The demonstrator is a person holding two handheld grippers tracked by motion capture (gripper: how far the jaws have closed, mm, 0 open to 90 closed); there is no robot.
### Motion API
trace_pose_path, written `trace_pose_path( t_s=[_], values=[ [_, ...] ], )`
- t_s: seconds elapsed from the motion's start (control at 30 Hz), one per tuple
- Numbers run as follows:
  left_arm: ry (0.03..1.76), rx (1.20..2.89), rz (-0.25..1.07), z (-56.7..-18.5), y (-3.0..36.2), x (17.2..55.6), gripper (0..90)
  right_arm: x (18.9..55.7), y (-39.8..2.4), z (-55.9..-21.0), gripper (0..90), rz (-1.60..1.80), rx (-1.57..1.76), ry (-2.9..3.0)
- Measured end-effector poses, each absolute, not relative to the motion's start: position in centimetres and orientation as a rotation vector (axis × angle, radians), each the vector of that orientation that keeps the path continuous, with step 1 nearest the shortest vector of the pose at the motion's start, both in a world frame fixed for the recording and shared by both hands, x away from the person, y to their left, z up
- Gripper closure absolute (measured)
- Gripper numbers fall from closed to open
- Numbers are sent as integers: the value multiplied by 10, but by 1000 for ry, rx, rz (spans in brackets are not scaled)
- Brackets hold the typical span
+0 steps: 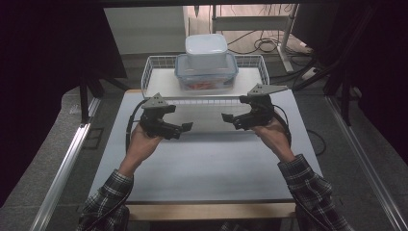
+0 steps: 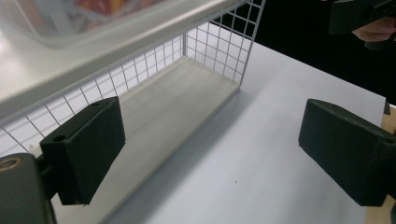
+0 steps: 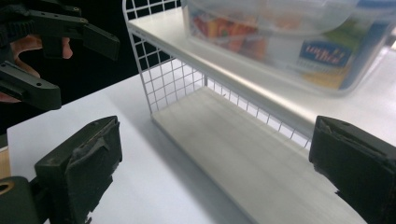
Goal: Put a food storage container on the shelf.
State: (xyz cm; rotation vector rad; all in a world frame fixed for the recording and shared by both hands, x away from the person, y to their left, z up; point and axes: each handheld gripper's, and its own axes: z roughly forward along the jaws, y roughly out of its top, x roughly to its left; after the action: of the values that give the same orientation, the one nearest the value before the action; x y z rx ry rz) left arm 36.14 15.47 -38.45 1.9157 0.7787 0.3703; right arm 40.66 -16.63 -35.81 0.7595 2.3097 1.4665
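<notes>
Grippers poised over a white tabletop in a dim room.

We hold the left gripper (image 1: 185,128) and right gripper (image 1: 226,117) above the white table (image 1: 207,163), tips facing each other, both with jaws spread wide and gripping nothing. Just beyond them sits a white wire rack (image 1: 154,72) carrying a clear blue-rimmed container (image 1: 206,77) with a white tub (image 1: 206,50) stacked on top. Grey floor, cables (image 1: 262,44) and dark curtains surround the table.

My black left gripper (image 1: 185,126) and right gripper (image 1: 226,117) hover over the white table (image 1: 202,163); my sleeves (image 1: 308,185) are plaid, the wire rack (image 1: 159,65) white, the blue-rimmed container (image 1: 206,77) clear.
</notes>
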Motion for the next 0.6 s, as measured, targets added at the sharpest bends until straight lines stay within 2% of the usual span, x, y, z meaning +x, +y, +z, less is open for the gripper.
trace_pose_path(
  t_s=[0.6],
  values=[
    [812, 1947, 373, -431, 153, 340, 57, 390, -176, -401, 23, 1401, 756, 2324]
  ],
)
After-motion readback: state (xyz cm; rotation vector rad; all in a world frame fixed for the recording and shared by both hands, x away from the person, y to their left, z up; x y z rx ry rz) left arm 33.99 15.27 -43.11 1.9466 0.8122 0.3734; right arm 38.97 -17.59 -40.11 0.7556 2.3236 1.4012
